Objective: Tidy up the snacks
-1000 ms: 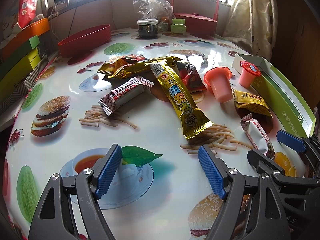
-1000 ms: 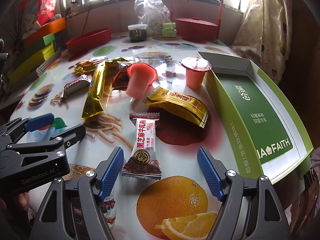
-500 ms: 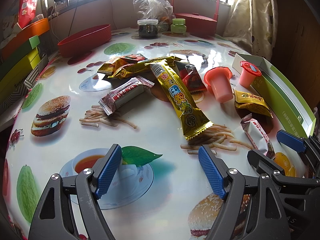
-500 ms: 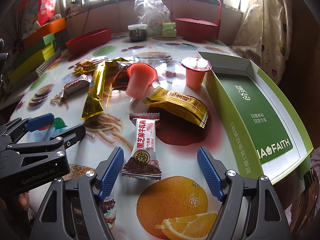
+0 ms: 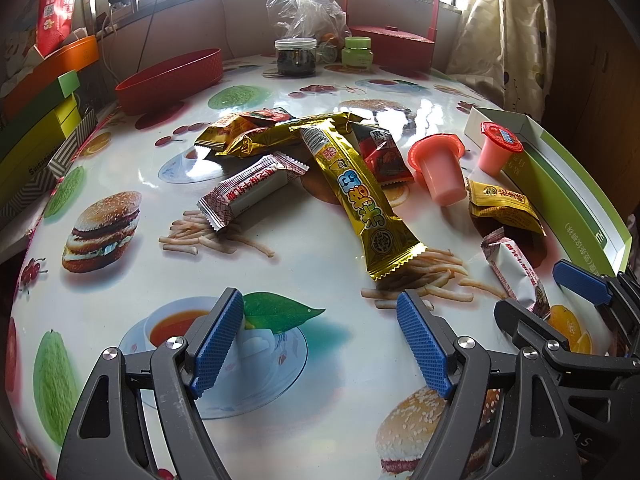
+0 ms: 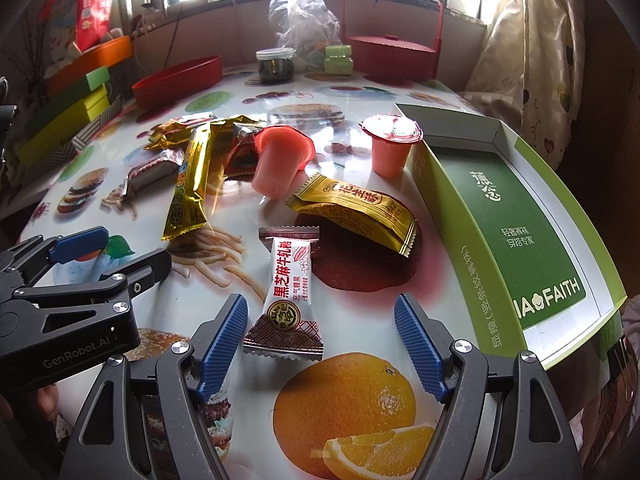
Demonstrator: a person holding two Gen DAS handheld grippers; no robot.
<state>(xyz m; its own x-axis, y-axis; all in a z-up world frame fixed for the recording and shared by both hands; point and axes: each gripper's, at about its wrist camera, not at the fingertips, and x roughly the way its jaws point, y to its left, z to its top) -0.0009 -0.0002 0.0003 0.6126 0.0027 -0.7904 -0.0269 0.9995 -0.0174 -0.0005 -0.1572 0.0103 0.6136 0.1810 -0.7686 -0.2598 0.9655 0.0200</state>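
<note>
I see my right gripper (image 6: 320, 336) released, white sachet (image 6: 286, 300) between its fingers; left gripper (image 5: 320, 344) released too (nothing held)

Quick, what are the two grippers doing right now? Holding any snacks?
Left gripper: open, holding nothing.
Right gripper: open, holding nothing; a white candy packet lies on the table between its fingers.

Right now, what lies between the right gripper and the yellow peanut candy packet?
In the right wrist view, the white sesame candy packet lies between the open right gripper and the yellow packet, with its lower end between the fingers.
</note>
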